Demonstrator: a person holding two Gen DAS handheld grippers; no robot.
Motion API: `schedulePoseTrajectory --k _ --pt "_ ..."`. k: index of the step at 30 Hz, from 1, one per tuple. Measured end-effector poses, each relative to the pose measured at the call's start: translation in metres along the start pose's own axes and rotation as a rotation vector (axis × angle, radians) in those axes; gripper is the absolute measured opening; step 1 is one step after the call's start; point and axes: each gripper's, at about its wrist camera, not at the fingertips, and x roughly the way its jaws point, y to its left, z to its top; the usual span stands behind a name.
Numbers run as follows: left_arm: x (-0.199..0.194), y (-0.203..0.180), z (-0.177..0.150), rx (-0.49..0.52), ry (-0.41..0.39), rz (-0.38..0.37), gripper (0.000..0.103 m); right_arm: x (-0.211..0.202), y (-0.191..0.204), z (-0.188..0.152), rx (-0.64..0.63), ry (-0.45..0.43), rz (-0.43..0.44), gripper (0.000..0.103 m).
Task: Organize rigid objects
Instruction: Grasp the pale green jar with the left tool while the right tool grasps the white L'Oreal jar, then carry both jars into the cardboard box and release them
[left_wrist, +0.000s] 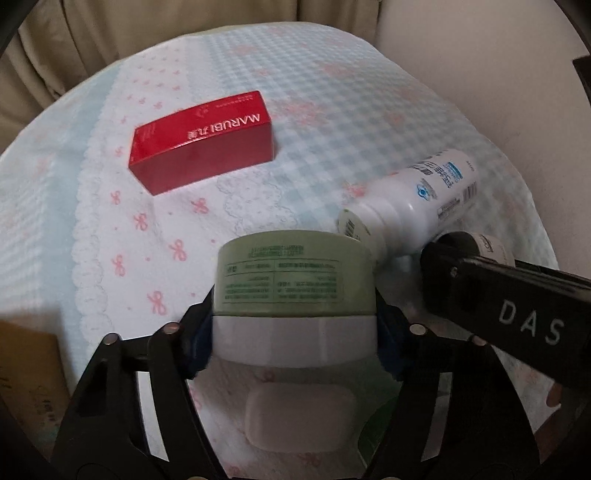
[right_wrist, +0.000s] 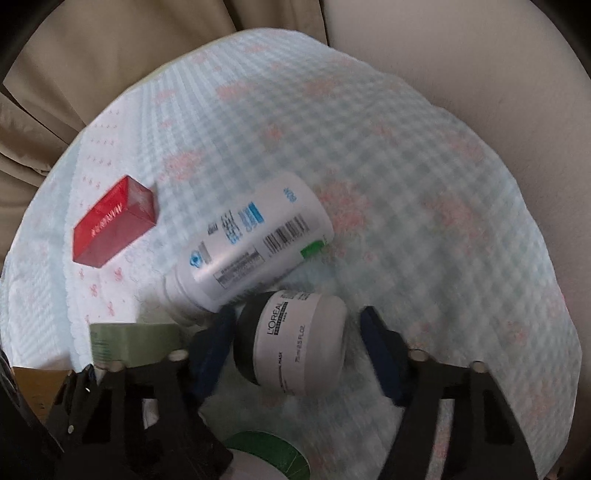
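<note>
My left gripper (left_wrist: 294, 325) is shut on a pale green jar with a white lid (left_wrist: 293, 295), held on its side above the cloth. My right gripper (right_wrist: 295, 343) has a grey L'Oreal jar with a black lid (right_wrist: 295, 341) between its fingers; the left pad touches the lid, and a gap shows at the right pad. A white bottle (right_wrist: 251, 243) lies on its side just beyond that jar and shows in the left wrist view (left_wrist: 410, 206) too. A red Marubi box (left_wrist: 201, 142) lies at the far left (right_wrist: 112, 221).
The table has a pale blue checked cloth (left_wrist: 332, 110) with pink bows. A white soap-like bar (left_wrist: 301, 413) lies below the left gripper. A green-lidded tub (right_wrist: 266, 454) sits near the right gripper's base. A cardboard box (left_wrist: 26, 373) is at the left edge. Beige curtains hang behind.
</note>
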Motion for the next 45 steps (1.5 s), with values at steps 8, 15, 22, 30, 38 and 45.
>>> schedulePoseTrajectory --k 8,15,22,30,38,45 --pt "-0.002 0.002 0.002 -0.019 0.007 -0.007 0.067 -0.001 0.001 0.000 -0.006 -0.001 -0.007 0.054" --pt "-0.014 0.002 0.005 -0.024 -0.006 -0.007 0.067 -0.014 -0.004 -0.001 0.007 -0.009 0.011 0.053" --pt "-0.068 0.002 0.017 -0.043 -0.058 -0.005 0.067 -0.055 -0.002 0.005 0.003 -0.063 0.023 0.053" --pt "-0.162 0.001 0.037 -0.090 -0.135 -0.004 0.067 -0.157 0.019 0.014 -0.034 -0.159 0.063 0.053" --pt "-0.274 0.019 0.038 -0.150 -0.209 0.031 0.067 -0.264 0.042 0.006 -0.122 -0.243 0.128 0.053" --pt "-0.357 0.057 0.015 -0.226 -0.261 0.109 0.067 -0.328 0.074 -0.022 -0.257 -0.278 0.214 0.053"
